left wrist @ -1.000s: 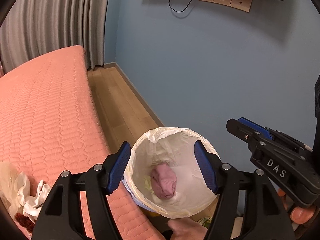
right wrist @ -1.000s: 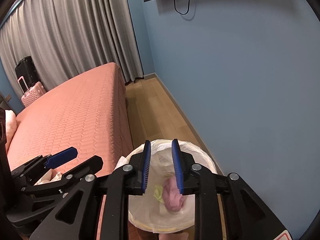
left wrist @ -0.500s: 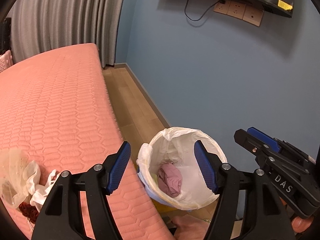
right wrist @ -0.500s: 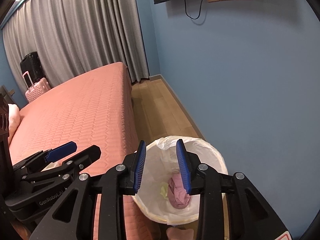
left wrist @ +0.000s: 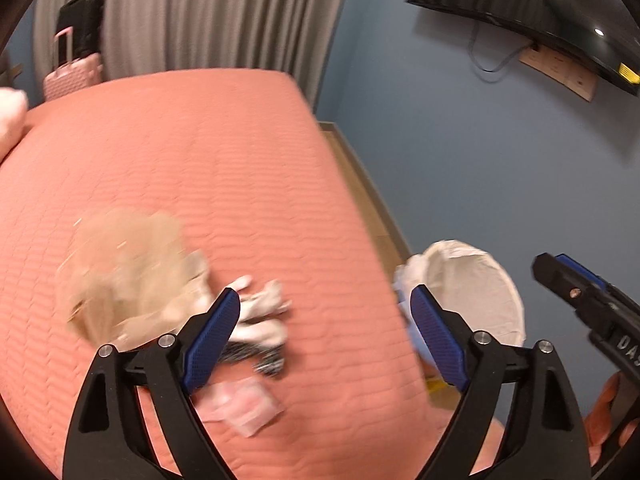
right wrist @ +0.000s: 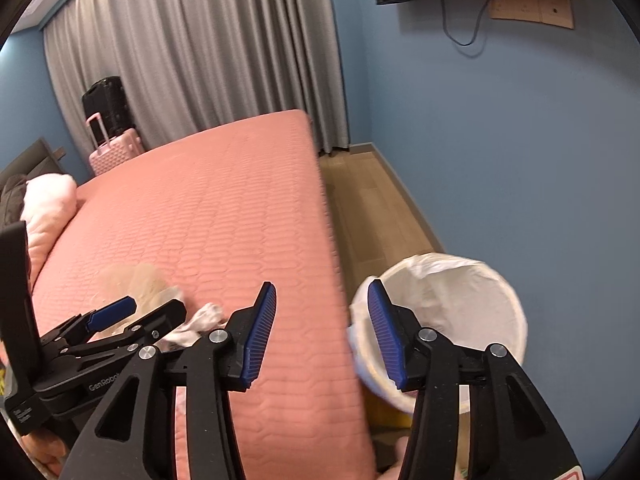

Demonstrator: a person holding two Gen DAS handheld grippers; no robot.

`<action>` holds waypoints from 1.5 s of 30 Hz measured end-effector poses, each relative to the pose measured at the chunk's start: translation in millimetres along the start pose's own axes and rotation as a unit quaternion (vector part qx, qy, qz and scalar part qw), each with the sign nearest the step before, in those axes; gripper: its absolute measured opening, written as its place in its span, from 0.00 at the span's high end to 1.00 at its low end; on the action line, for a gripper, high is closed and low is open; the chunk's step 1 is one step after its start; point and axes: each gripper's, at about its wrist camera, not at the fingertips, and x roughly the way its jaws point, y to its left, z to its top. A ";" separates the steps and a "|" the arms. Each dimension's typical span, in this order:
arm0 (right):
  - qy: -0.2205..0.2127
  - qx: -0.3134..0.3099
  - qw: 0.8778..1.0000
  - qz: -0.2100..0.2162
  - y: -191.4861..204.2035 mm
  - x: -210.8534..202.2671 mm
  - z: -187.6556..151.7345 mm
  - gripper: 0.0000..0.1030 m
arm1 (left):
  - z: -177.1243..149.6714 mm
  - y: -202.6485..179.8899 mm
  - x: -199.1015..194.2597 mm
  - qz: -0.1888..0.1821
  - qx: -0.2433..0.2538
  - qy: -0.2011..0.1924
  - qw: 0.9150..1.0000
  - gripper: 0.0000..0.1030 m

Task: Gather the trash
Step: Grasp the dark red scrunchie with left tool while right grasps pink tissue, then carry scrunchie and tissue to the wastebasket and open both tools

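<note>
Left cam, going left to right. At 9 o'clock a crumpled beige plastic bag (left wrist: 124, 276) lies on my pink bedspread (left wrist: 192, 168), blurred. Just right of it, a white crumpled tissue (left wrist: 262, 312), touching or overlapping the bag edge; I can't tell which. Below the tissue a dark patterned wrapper (left wrist: 256, 356), and at 6 o'clock a clear pinkish packet (left wrist: 244, 404), flat on the cover. My left gripper (left wrist: 324, 344) hangs over this pile, jaws spreading, nothing between them; the left pad sits in front of the tissue and wrapper, contact not visible. At 3 o'clock the trash bin (left wrist: 476, 292) with a white liner stands on the floor just beside the bed edge. My right gripper (left wrist: 576, 280) enters at 4 o'clock.

Right cam, left to right. Pink pillow (right wrist: 48, 204) at 9 o'clock, black suitcase (right wrist: 106, 100) over a pink suitcase (right wrist: 116, 152) by the grey curtain (right wrist: 200, 52) at 11. My left tool shows at 8 o'clock over the bag and tissue. Right gripper jaws also opening, empty, straddling the bed edge: 1 pad over the cover, 1 over the bin rim. Bin at 4 o'clock, contents hidden.
</note>
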 end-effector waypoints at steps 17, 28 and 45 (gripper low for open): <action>0.111 -0.066 0.991 0.046 113.3 87.5 -92.1 0.50 | -62.0 129.5 37.6 0.057 -0.119 0.062 0.989 0.22; 0.172 -0.050 0.982 0.065 131.0 136.5 -124.3 0.50 | -70.8 121.5 79.2 0.006 -0.134 0.097 0.986 0.57; 0.143 -0.066 0.982 0.103 140.7 90.8 -108.0 0.87 | -68.6 98.6 25.2 -0.015 -0.101 0.071 0.992 0.84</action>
